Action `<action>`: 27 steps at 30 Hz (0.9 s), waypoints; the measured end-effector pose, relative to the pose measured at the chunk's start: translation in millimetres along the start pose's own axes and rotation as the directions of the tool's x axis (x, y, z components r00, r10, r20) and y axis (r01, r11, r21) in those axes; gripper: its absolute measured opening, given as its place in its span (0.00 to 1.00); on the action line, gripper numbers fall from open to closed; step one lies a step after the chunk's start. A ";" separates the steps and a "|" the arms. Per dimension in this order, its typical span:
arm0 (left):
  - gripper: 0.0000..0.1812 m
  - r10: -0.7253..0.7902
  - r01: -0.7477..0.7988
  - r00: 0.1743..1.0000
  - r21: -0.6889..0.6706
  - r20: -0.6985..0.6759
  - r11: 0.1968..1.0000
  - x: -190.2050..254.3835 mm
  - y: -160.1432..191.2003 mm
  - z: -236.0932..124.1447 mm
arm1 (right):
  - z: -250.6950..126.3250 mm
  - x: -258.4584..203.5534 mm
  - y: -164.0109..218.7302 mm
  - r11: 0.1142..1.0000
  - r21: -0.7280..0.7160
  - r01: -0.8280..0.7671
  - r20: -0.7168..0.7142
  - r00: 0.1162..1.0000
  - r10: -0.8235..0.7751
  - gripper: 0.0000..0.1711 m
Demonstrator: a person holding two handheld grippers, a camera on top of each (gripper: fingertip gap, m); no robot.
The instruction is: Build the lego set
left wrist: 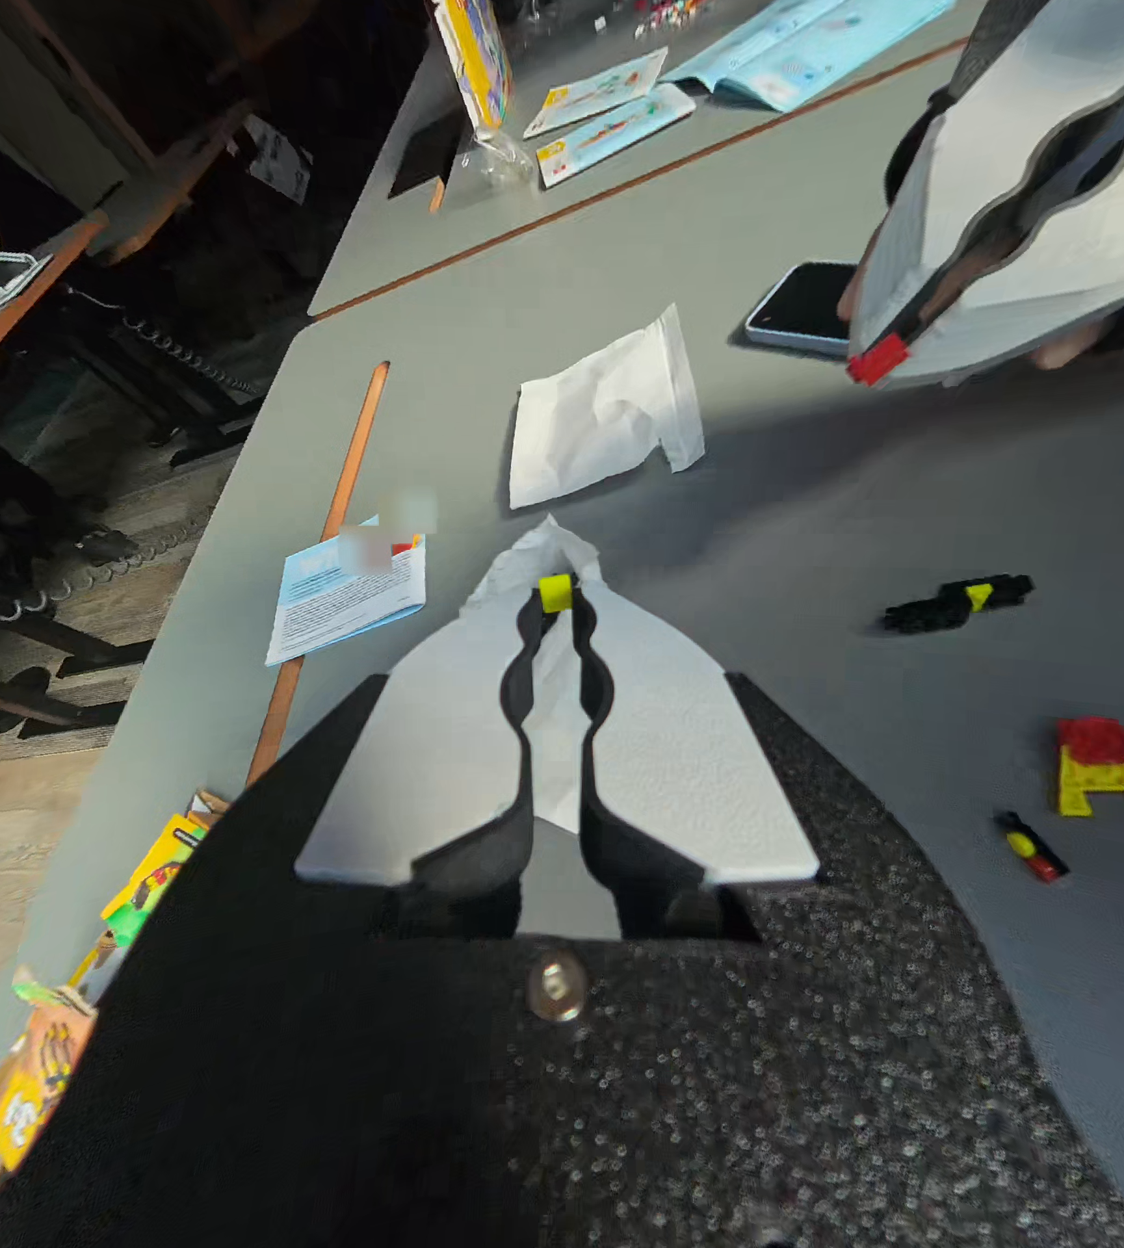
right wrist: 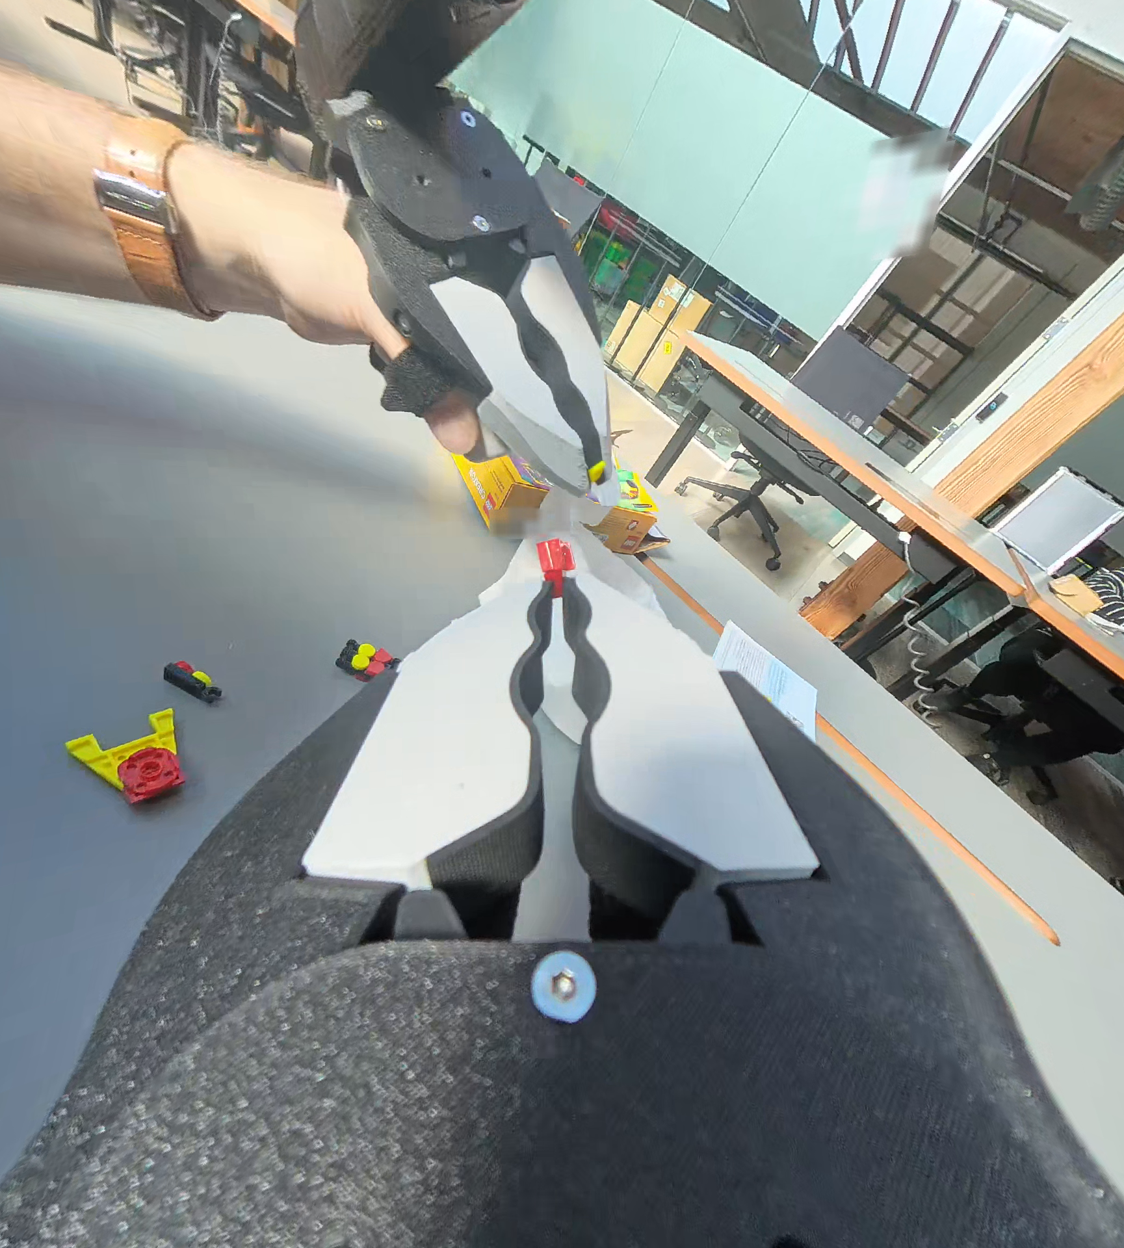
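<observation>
Bricks first: left gripper (left wrist: 557, 598) pinches a small yellow piece (left wrist: 556, 592) at its fingertips, centre of the left wrist view. Right gripper (right wrist: 553, 594) pinches a red piece (right wrist: 553, 558) the same way, centre of the right wrist view. Both held above the table (left wrist: 815, 513), well apart.

Handling, my read: tiny, light, rigid, slick plastic. Tip grip only, flat sides between pads, or they'll twist or pop out. Mating needs square alignment and a firm push.

Loose on the table: yellow-red subassembly (right wrist: 130, 756) lower left of the right view, black bit (right wrist: 191, 679) and black-yellow-red cluster (right wrist: 364, 659) near it.

Further out: white bags (left wrist: 603, 419), leaflet (left wrist: 349, 598), phone (left wrist: 799, 307), manuals (left wrist: 613, 111) at top.
</observation>
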State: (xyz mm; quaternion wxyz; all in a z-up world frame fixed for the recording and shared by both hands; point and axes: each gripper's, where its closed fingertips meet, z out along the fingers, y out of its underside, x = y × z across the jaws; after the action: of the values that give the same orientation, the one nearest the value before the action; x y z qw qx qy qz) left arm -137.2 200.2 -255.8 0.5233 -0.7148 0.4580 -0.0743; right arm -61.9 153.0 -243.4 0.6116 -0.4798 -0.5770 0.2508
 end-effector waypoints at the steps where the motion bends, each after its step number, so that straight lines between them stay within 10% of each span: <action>1: 0.04 0.047 -0.047 0.999 -0.066 -0.003 0.997 -8.6 5.6 8.7 | 0.1 1.0 2.0 1.000 -0.001 -0.010 -0.004 1.000 0.010 0.02; 9: 0.17 0.066 -0.083 0.995 -0.256 -0.075 0.963 -21.6 30.4 41.3 | -4.5 10.0 18.4 0.999 -0.032 -0.026 -0.031 0.999 0.025 0.02; 18: 0.17 0.340 -0.297 0.933 0.283 -0.116 0.912 76.1 -59.6 -2.4 | -12.7 -4.6 -3.0 0.989 0.111 -0.098 0.117 0.990 0.084 0.02; 27: 0.08 0.321 -0.243 0.934 0.376 -0.159 0.894 105.1 -73.6 -3.8 | -19.9 -17.1 -19.4 0.963 0.193 -0.189 0.247 0.959 0.139 0.02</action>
State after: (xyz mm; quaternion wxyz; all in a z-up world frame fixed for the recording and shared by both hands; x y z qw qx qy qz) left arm -37.1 123.1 -233.3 0.5942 -0.5233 0.5908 -0.1549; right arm -51.5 124.3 -231.8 0.5653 -0.4250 -0.5717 0.4157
